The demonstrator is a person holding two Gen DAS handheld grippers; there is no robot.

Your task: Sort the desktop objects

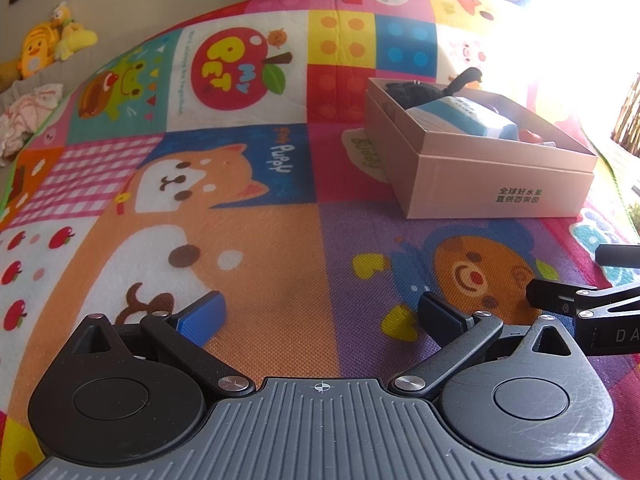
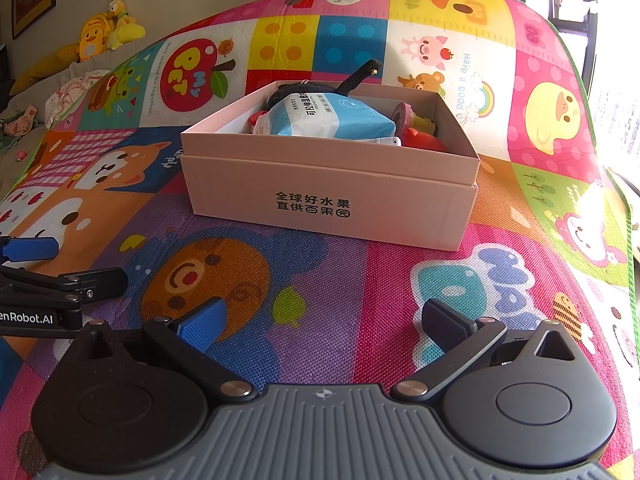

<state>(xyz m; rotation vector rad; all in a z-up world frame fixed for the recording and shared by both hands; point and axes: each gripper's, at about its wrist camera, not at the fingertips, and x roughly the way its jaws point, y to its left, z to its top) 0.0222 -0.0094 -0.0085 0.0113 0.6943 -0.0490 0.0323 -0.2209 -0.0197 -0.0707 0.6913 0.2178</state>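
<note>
A pink cardboard box (image 2: 332, 184) stands on the colourful play mat; it also shows in the left wrist view (image 1: 496, 184) at the right. Inside lie a blue-and-white tissue pack (image 2: 332, 118), a black plush toy (image 2: 296, 90) with its tail sticking up, a red item (image 2: 420, 140) and a pink round item (image 2: 402, 114). My left gripper (image 1: 320, 316) is open and empty, low over the mat, left of the box. My right gripper (image 2: 322, 320) is open and empty, in front of the box. Each gripper shows at the edge of the other's view.
The play mat (image 2: 360, 280) covers the whole surface. Yellow plush toys (image 2: 100, 34) and crumpled cloth (image 2: 72, 88) lie beyond its far left edge. Framed pictures hang on the wall. Bright window light falls at the right.
</note>
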